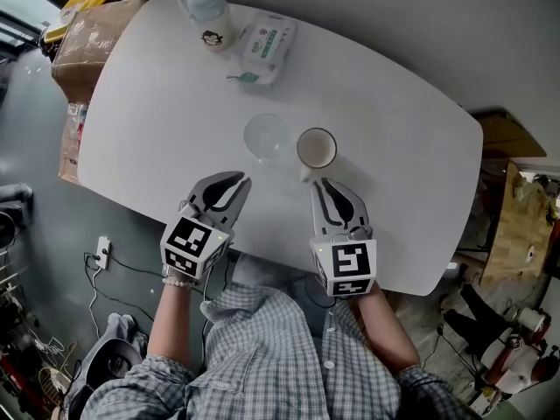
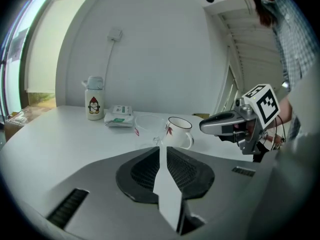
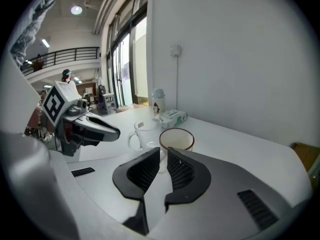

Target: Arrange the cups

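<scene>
Your checked shirt (image 1: 262, 357) fills the bottom of the head view, and both forearms reach out from it toward the white table (image 1: 149, 121). Your left gripper (image 1: 229, 185) hangs over the table's near edge, angled toward the middle. In its own view the two jaws stand a narrow slit apart with only bare tabletop showing through, so it holds nothing.

Your right gripper (image 1: 318, 184) points at the mug (image 1: 316, 148), with its tips close to the side that carries the handle. Its own view shows a narrow gap between the ribbed pads, and the mug's dark rim rises right behind the tips. Seen from the left gripper view, its nose hangs a little above and beside the mug, clear of it, so it grips nothing either.

The mug is white with a small red mark on its side, and it stands upright near the middle of the table. A clear glass cup (image 1: 265, 136) stands upright just beside it on your left; you cannot tell whether the two touch.

Toward the far edge stand a bottle (image 1: 206, 14) with a cartoon penguin and, just beside it, a pack of wipes (image 1: 265, 44). A cardboard box (image 1: 87, 38) sits beyond the table's far left corner.
</scene>
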### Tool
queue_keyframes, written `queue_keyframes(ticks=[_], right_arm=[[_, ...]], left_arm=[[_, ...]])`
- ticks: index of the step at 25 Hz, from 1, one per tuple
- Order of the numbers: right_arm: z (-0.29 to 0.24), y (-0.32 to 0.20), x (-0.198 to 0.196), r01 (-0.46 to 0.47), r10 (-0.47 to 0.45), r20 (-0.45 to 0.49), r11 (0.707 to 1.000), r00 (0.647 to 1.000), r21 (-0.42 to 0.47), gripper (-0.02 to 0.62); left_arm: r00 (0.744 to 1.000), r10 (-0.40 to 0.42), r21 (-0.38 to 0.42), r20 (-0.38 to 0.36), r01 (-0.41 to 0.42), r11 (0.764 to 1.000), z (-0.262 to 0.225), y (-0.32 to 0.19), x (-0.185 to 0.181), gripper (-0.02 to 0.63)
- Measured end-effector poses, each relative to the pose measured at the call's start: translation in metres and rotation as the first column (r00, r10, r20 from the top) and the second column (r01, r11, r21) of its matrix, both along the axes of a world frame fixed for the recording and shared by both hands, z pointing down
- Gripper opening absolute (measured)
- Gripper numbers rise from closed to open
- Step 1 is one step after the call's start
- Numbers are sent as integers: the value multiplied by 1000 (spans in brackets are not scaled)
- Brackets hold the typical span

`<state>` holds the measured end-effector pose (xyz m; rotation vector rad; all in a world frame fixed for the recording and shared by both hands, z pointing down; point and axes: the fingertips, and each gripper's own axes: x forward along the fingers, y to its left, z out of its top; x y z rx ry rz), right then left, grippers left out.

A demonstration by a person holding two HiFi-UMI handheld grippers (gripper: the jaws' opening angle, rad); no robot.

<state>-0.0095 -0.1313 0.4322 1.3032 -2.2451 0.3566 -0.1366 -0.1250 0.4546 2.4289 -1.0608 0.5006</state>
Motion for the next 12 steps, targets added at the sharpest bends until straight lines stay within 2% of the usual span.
queue_keyframes(ticks=[3,9,12], right_arm=[[-20,-3,5,7,-9,48,999,999,52,45],[-59,-3,25,-8,-4,95,992,995,127,31],[-78,3,33,-9,-14,157,989,987,148,31]], left_arm=[[1000,-14,16,-20,14,1000,-13,-1,6,46],[999,2,110,-37,3,994,-51,0,24,18],[998,5,139,-58,4,990,-71,4,34,15]])
